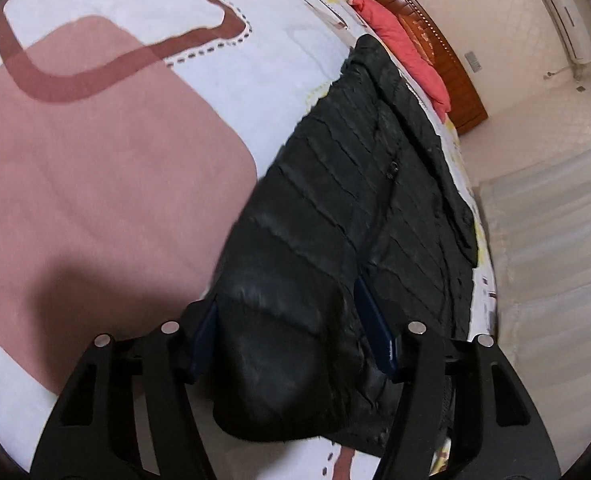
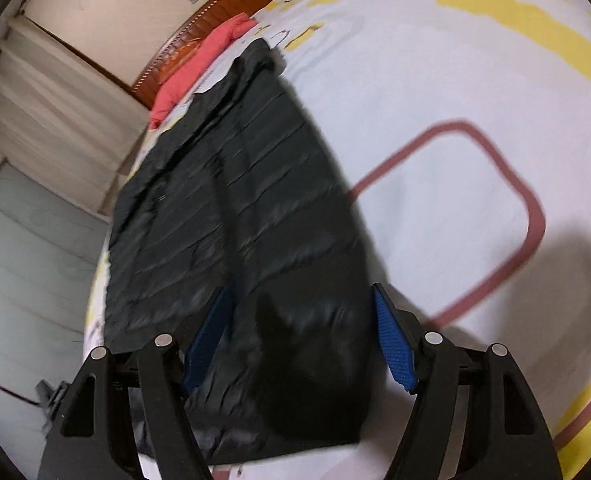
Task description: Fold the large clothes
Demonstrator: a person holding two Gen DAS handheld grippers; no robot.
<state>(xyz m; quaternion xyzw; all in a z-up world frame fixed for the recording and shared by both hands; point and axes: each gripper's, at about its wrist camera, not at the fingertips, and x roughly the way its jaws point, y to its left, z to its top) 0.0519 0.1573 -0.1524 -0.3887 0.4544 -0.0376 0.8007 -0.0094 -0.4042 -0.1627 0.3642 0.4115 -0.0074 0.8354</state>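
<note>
Left gripper (image 1: pixel 285 320): jaws spread round a thick fold of the black jacket (image 1: pixel 359 184), pads beside it, grip uncertain. Right gripper (image 2: pixel 301 336): jaws spread, astride the jacket's folded edge likewise. Jacket lies along the bed (image 1: pixel 95 168) edge; a lengthwise fold looks in hand, next needs both to pinch firmly.

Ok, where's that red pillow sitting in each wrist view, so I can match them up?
Left wrist view: the red pillow is upper right, past the far end of the black puffer jacket.
Right wrist view: the red pillow is upper left, again beyond the black puffer jacket.
Shared landmark: the wooden headboard right behind the pillow.
</note>
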